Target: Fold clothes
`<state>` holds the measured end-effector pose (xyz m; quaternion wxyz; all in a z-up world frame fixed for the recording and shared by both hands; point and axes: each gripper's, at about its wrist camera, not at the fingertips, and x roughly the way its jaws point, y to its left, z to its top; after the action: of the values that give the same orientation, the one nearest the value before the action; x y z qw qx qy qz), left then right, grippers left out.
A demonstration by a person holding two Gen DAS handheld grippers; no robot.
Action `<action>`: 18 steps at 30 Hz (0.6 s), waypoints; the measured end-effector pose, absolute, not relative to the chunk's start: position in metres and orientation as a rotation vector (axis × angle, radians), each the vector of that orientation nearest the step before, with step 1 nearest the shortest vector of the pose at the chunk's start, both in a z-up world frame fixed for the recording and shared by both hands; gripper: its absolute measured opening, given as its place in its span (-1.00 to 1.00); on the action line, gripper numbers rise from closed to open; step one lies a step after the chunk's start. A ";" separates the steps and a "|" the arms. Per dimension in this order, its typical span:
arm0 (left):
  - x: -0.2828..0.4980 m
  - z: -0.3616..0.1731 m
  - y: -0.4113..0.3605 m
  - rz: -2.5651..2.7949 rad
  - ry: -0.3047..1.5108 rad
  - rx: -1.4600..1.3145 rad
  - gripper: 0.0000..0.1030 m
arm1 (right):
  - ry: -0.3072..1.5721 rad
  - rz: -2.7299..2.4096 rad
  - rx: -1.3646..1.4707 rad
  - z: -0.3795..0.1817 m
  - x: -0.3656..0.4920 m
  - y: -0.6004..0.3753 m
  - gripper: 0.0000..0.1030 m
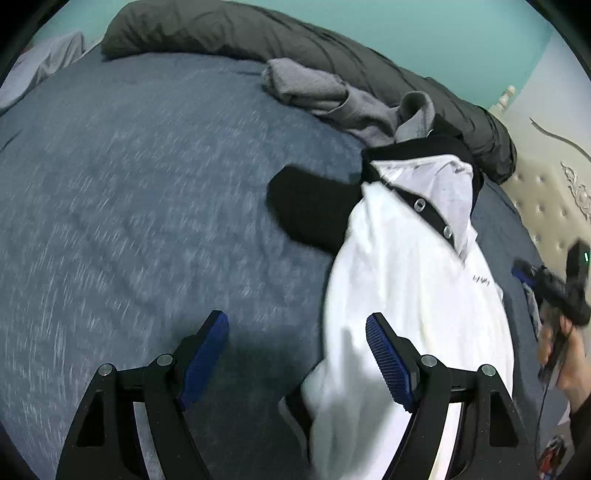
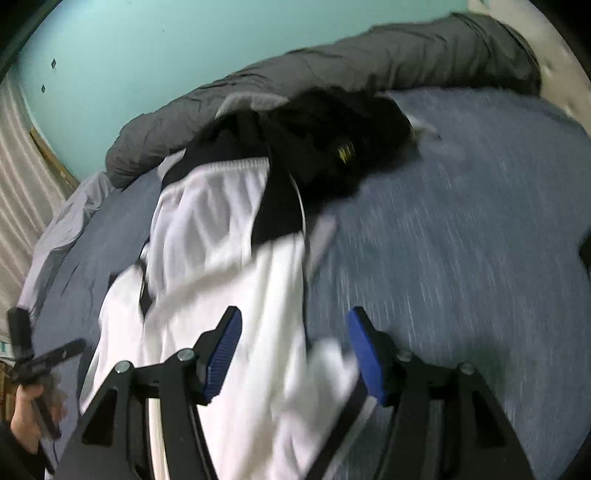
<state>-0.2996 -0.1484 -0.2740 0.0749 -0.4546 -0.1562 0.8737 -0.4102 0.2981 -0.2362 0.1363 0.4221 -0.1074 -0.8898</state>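
- Blue ribbed pads line both fingers of the left claw (image 1: 297, 354), which stands wide apart with nothing between them; its right finger hangs over the white garment (image 1: 417, 302), its left finger over bare sheet.
- Blue pads also line the right claw (image 2: 295, 350), spread just as wide and gripping nothing; the white cloth (image 2: 236, 280) lies under its left finger and in the gap, blurred.
- Ahead and to the right of the left claw, the white garment lies spread on the blue-grey bed sheet (image 1: 147, 206), with a black snap-button placket (image 1: 432, 218), a black collar and a black sleeve (image 1: 310, 210) reaching out leftward.
- Beyond the collar lies a crumpled grey garment (image 1: 332, 99), and behind that a long dark grey duvet roll (image 1: 258, 37) against the teal wall (image 1: 443, 33).
- Ahead of the right claw, a black fuzzy garment (image 2: 340, 136) rests at the white one's far end.
- At the far right of the left claw's view, a hand (image 1: 565, 354) grips the other tool near a tufted cream headboard (image 1: 546, 195).
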 end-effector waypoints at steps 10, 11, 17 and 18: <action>-0.427 -0.252 -0.110 2.594 -0.362 -1.336 0.56 | -0.120 -2.676 1.237 -0.216 -0.517 0.253 0.19; -0.440 -0.253 -0.108 2.594 -0.362 -1.349 0.56 | -0.106 -2.679 1.237 -0.218 -0.522 0.251 0.19; -0.494 -0.264 -0.095 2.565 -0.305 -1.417 0.52 | 0.021 -2.691 1.265 -0.231 -0.539 0.243 0.17; -0.498 -0.267 -0.092 2.547 -0.287 -1.431 0.34 | 0.029 -2.684 1.268 -0.234 -0.540 0.243 0.12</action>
<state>-0.4976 -0.0916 -0.2673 0.1030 -0.4848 -0.0972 0.8631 -0.5403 0.2427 -0.2339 0.0863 0.4256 0.0097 -0.9008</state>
